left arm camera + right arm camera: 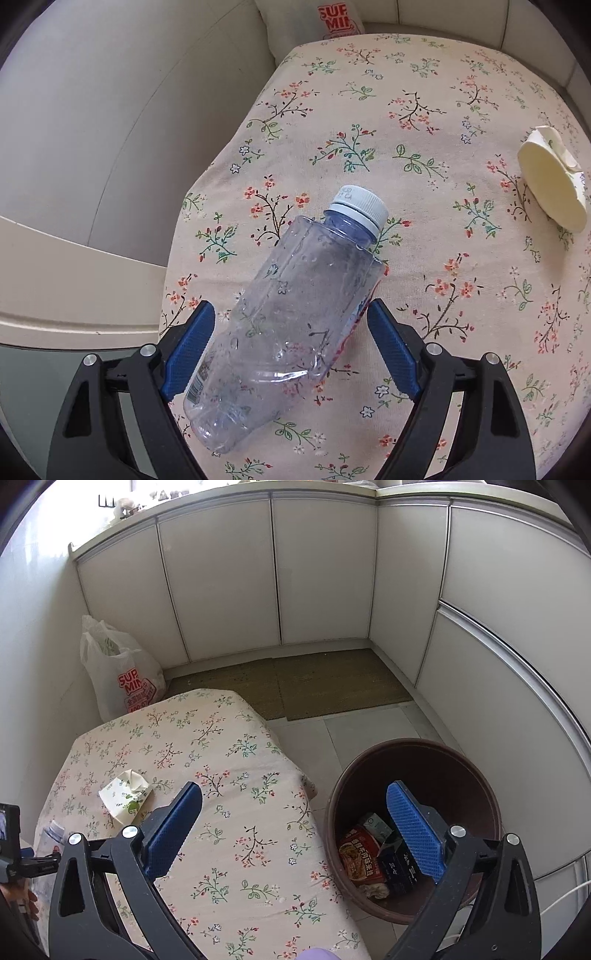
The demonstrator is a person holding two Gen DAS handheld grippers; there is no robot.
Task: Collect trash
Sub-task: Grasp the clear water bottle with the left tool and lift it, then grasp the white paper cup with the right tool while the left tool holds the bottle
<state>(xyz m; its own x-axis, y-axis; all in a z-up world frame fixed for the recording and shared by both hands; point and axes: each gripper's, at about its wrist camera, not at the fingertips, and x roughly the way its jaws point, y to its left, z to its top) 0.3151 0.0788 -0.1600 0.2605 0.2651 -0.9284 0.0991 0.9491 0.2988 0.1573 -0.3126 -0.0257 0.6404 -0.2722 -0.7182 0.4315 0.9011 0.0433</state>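
Between the spread blue pads of the left gripper [291, 347] lies a clear plastic bottle [295, 314], on its side on the floral tablecloth [424, 110], white cap pointing away and label edge showing near each pad. Whether the pads touch it I cannot tell. Bare cloth stretches beyond the bottle to the table's far edge; the left edge drops off just beside the left pad. A crumpled paper cup [554, 181] lies near the right edge, well apart from the bottle. The right gripper [295, 827], jaws wide and holding nothing, hangs over the table's right edge, one pad above the cloth, the other above a brown bin [461, 760] on the tiled floor, already holding packets. A white plastic bag [122, 672] stands beyond the table's far corner.
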